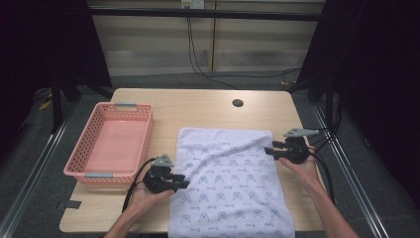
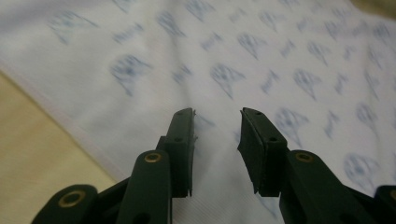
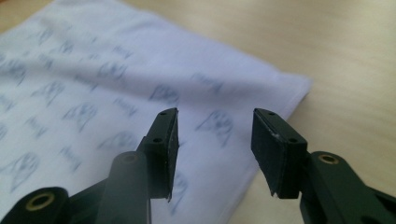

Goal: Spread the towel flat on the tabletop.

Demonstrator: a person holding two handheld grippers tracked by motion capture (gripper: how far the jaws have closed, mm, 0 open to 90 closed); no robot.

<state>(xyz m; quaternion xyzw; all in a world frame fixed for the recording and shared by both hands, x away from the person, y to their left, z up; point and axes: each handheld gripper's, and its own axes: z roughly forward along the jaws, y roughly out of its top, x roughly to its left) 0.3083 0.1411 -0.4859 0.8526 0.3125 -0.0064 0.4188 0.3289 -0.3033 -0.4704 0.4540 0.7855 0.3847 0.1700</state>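
Observation:
A white cloth (image 1: 230, 188) printed with small blue figures lies flat on the wooden table (image 1: 198, 106), its near end hanging over the front edge. My left gripper (image 1: 184, 183) sits at the cloth's left edge, jaws apart and empty, with cloth (image 2: 261, 60) lying beneath them. At the cloth's right edge near its far corner, my right gripper (image 1: 268, 151) hovers with its jaws apart and nothing between them. Below those jaws I see the cloth (image 3: 116, 84) and its corner.
A pink plastic basket (image 1: 91, 144) with nothing in it stands on the table's left side. A round cable hole (image 1: 237, 103) marks the tabletop at the back. Dark curtains flank the table, and black cables run across the floor behind it.

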